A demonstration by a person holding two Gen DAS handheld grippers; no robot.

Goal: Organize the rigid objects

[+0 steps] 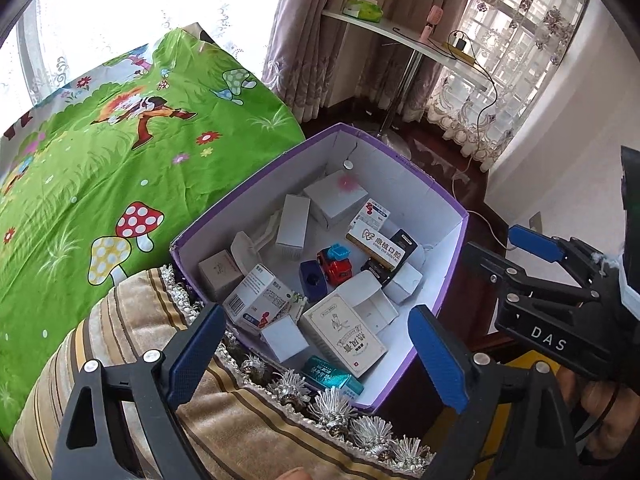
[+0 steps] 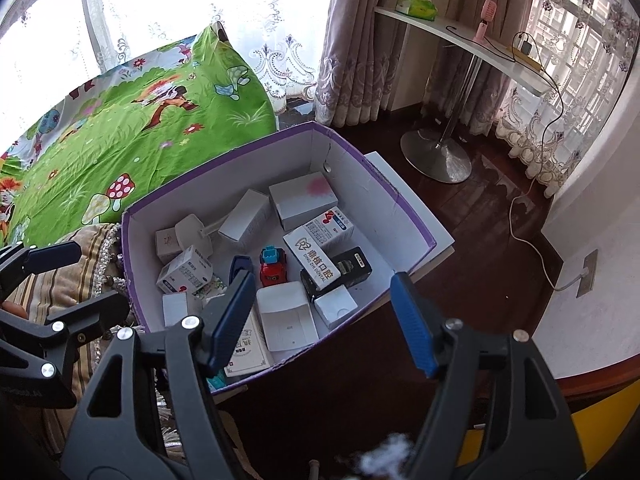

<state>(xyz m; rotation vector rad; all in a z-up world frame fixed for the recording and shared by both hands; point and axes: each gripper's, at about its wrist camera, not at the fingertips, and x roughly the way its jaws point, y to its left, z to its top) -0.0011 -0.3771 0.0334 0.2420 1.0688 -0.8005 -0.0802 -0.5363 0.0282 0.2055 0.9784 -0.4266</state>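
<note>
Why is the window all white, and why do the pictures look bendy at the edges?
In both wrist views daylight overexposes the window behind the lace curtain, so it shows plain white. Both fisheye lenses bend straight lines and darken the corners. In the left wrist view the purple box and toy car look sharp. In the right wrist view, a blurry white fluff sits near the lens.
</note>
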